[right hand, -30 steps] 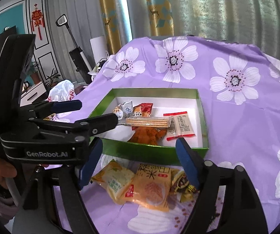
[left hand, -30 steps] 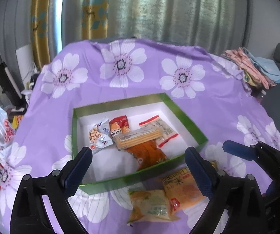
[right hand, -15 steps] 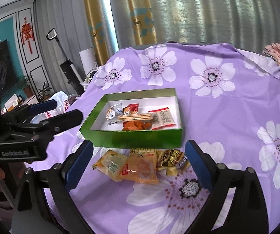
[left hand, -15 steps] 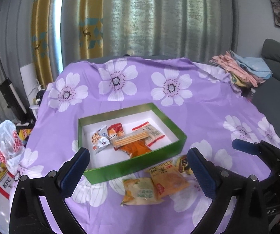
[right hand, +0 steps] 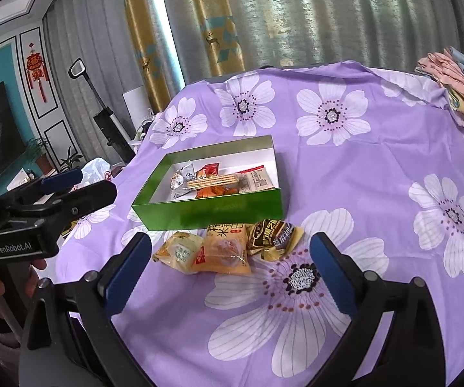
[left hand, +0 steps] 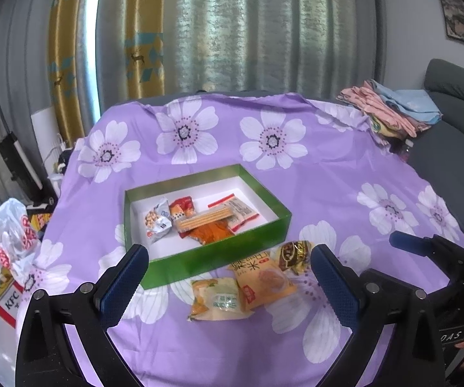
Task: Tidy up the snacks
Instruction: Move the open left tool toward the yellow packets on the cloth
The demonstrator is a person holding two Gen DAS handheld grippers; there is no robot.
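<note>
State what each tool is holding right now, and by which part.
Nothing: the left tool stands open and empty, and the right tool, jaws opening, has nothing between them.

A green box [left hand: 219,251] holds several snack packets [left hand: 199,219]; three more packets [right hand: 225,248] lie flat at its six o'clock side.

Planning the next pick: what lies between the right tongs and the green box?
Three snack packets on the purple cloth, right against the green box, seen from the right wrist.

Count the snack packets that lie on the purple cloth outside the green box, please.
3, in a row before the green cardboard box: yellow-green packet left, orange packet middle, dark gold-brown packet right. More could hide underneath.
</note>
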